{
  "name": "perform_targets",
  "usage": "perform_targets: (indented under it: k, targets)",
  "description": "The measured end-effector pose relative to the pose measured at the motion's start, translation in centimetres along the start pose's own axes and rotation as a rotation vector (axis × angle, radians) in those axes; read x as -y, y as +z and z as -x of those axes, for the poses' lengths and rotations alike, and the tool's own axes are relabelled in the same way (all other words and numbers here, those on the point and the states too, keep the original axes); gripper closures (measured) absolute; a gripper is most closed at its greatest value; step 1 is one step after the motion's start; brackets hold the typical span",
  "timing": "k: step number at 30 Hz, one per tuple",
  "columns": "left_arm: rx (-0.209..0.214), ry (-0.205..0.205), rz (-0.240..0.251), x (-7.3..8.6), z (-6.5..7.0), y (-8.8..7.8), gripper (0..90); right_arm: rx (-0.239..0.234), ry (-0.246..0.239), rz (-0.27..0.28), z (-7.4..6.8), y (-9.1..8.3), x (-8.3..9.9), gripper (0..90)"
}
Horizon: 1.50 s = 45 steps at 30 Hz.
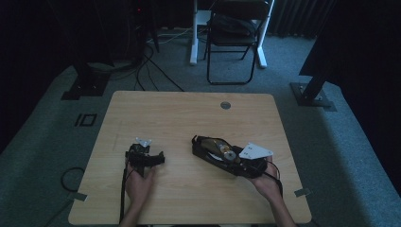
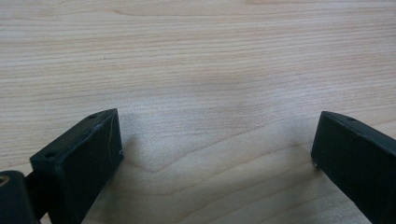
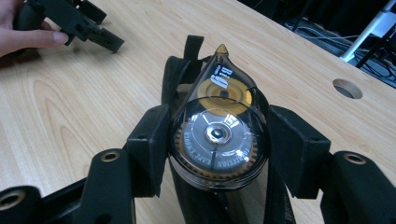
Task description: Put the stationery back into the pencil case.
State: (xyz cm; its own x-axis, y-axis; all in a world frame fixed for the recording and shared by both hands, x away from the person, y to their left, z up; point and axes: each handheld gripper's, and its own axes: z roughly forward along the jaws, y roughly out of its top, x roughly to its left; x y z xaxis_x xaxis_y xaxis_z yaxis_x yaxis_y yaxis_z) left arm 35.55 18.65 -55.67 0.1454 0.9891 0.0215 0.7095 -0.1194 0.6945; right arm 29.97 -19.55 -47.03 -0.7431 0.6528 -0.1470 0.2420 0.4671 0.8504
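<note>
Dim room, grey carpet, with a pale wood table in the middle. Left of the table, cables trail over the floor from dark stands; far behind it stands a black folding chair beside white desk legs. A round cable hole sits near the table's far edge.

On the near left, the left gripper rests low on the wood, held by a hand. Its jaws stand wide apart with nothing but bare wood grain between them, as its own view shows.

To the right, near the middle, lies a black pouch, open at the top. The right gripper has its jaws clamped on the round body of a correction tape, a clear teardrop case with yellow and grey reels, its tip pointing far away. The tape sits at the pouch's mouth, over the dark fabric; how deep it is inside I cannot tell. The right hand holds that gripper at the near right.
</note>
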Motion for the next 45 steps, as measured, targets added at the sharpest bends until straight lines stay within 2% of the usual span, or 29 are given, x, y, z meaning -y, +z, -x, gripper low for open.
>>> perform_targets:
  k: [24,45]
  targets:
    - [0.0,0.0,0.0,0.0,0.0,0.0,2.2,-0.014,0.039,-0.018,1.3,1.5,0.0,41.5]
    - [0.0,0.0,0.0,0.0,0.0,0.0,2.2,-0.021,0.036,-0.03,1.6,2.9,-0.2,41.5]
